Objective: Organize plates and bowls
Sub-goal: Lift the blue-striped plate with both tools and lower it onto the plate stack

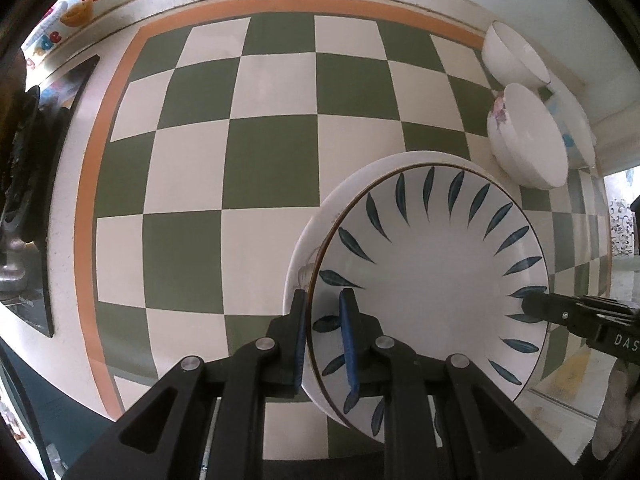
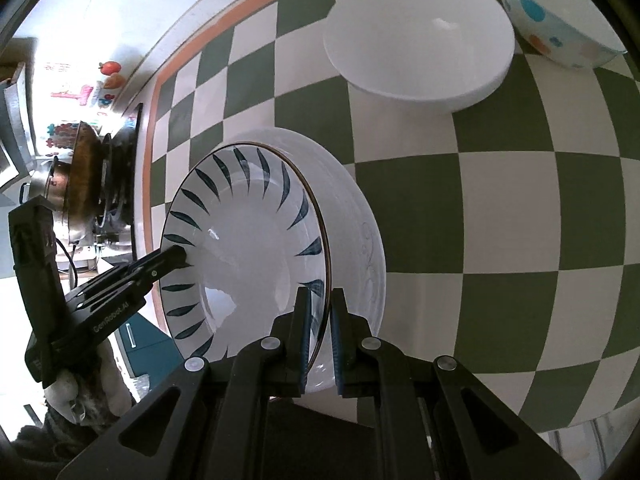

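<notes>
A white plate with blue leaf marks (image 1: 432, 280) sits nested on a larger white plate (image 1: 316, 240) on the green-and-white checked tablecloth. My left gripper (image 1: 324, 340) is shut on the leaf plate's near-left rim. My right gripper (image 2: 320, 336) is shut on the opposite rim; it shows in the left wrist view at the right (image 1: 536, 304). The leaf plate (image 2: 248, 248) and the lower plate (image 2: 356, 220) also show in the right wrist view, with the left gripper (image 2: 176, 256) on the far rim.
A white bowl (image 1: 516, 60), a flower-print bowl (image 1: 528, 136) and a dotted bowl (image 1: 572, 128) stand at the table's right. In the right wrist view the white bowl (image 2: 420, 36) and dotted bowl (image 2: 556, 12) lie ahead. A stove with pans (image 2: 88, 184) is beyond the table's edge.
</notes>
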Motion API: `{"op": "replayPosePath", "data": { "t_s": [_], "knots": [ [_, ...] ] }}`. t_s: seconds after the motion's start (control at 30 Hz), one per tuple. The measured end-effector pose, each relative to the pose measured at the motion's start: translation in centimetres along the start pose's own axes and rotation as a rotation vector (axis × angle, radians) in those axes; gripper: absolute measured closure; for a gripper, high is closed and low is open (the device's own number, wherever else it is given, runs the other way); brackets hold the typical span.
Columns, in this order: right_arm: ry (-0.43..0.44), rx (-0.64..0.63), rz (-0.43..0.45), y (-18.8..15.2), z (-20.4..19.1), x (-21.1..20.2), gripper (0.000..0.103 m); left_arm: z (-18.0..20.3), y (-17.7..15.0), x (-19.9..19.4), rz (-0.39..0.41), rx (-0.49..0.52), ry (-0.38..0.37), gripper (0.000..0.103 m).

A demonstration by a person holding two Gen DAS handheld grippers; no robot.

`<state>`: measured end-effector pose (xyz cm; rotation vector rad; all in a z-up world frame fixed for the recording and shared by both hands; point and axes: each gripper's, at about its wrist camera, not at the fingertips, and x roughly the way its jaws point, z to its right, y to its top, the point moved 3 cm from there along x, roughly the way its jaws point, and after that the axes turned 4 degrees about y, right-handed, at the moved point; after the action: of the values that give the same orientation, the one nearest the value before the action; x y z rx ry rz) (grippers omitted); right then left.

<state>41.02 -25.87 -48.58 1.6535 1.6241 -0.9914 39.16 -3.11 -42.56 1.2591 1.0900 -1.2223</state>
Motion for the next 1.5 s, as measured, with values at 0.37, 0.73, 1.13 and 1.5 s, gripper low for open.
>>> {"op": "replayPosePath", "data": {
  "t_s": [0.37,0.73,1.13,1.5],
  "knots": [
    [-0.066,-0.030,-0.002,1.0,0.3,1.3,0.092,0.9,0.1,1.2,-0.018,0.011,0.014,0.088],
    [-0.149,-0.003,0.035,0.7,-0.6,1.4,0.089,0.6,-0.7,1.4,-0.010,0.022,-0.011,0.087],
    [-0.227,0.045,0.121,-1.5,-3.5,-0.7,0.079,-1.1,-2.8,-2.0,0.000,0.046,-0.025,0.087],
    [-0.265,-0.033,0.280,-9.2,-11.9,-7.2,0.059,-1.0,-6.7,-12.7,0.175,0.134,0.009,0.073]
  ]
}}
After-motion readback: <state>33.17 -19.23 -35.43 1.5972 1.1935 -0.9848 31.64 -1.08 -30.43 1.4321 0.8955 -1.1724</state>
